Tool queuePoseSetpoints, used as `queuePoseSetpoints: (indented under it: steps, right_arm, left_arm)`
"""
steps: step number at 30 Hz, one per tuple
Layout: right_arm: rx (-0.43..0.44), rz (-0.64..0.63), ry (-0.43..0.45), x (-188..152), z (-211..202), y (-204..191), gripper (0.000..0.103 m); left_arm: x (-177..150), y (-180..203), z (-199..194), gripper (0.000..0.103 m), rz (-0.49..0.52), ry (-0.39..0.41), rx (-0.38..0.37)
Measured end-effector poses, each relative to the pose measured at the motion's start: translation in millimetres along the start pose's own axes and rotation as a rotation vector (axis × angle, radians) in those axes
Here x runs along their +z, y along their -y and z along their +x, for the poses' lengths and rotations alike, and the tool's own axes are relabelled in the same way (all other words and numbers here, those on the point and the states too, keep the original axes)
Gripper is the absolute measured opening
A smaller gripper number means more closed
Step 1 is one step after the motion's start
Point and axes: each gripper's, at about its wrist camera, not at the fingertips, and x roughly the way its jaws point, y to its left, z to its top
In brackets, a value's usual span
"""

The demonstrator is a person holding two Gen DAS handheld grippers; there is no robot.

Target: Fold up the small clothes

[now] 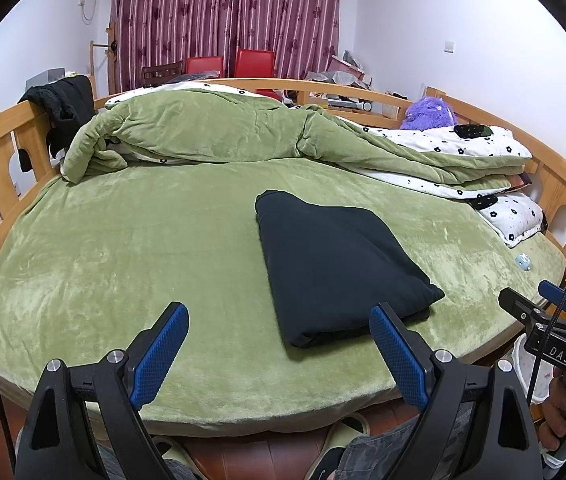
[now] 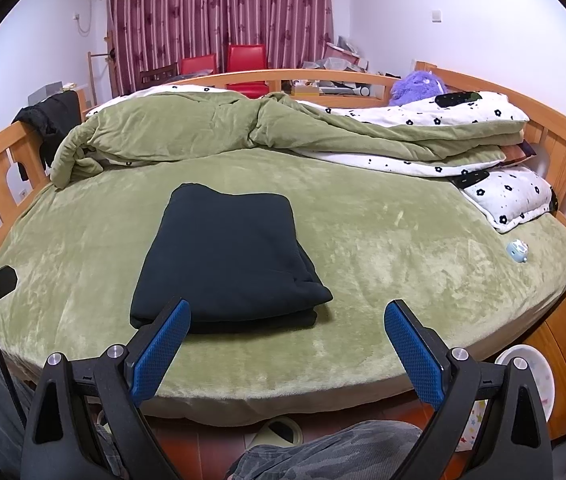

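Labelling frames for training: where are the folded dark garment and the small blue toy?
folded dark garment (image 2: 223, 256), right wrist view, middle of top layer.
small blue toy (image 2: 517, 251), right wrist view, its body.

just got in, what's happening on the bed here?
A person is holding a two-finger gripper in each hand at the near edge of the bed. The left gripper and the right gripper are both open and hold nothing. A dark garment lies on the green bed cover, folded into a flat rectangle, with neither gripper touching it. A rumpled green quilt is piled behind it. The fold looks done, or close to it.
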Motion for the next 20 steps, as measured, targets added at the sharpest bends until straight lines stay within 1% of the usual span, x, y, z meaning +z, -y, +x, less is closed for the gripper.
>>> queuePoseSetpoints:
  steps: [20]
  right_arm:
    - [0.000, -0.005, 0.008, 1.0, -4.1, -6.1, 0.096]
  left_arm:
    - [1.0, -3.2, 0.1, 0.092, -0.003, 0.001, -0.001]
